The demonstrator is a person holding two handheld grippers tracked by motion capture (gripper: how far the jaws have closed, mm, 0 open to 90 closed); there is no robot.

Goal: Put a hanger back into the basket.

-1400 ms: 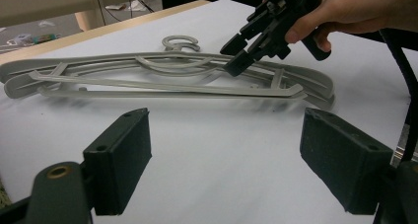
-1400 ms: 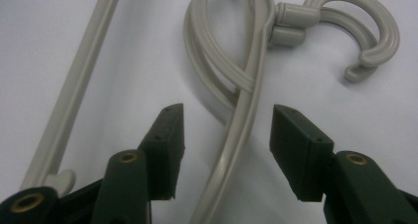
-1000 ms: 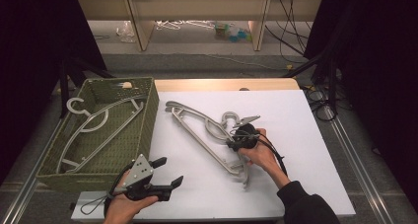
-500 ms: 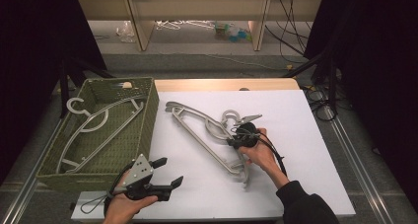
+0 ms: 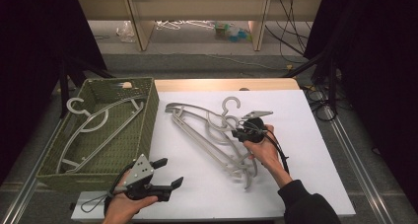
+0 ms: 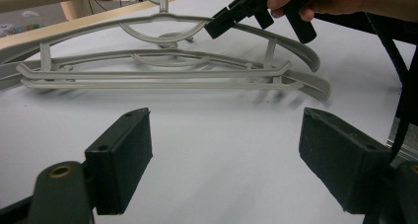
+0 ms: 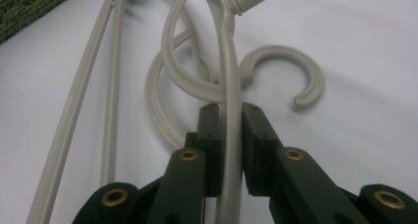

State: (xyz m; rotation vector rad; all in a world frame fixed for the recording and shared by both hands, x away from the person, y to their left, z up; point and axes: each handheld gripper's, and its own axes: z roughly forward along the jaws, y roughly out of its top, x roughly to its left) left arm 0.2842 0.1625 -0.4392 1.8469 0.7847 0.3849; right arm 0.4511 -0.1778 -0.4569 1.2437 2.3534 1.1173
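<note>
your right gripper (image 7: 229, 110) jaws have just been closing and now pinch the top hanger (image 7: 227, 61) on the table (image 5: 315, 135), ready to lift; left gripper (image 6: 224, 160) waits wide, holding nothing.

This looks like a lab or test workshop: a white table (image 5: 315, 150) stands between black curtains (image 5: 379, 61), with loose cables (image 5: 291, 17) hanging behind, bare wooden shelving (image 5: 197, 12) at the back, and metal rails (image 5: 355, 150) along the floor.
</note>
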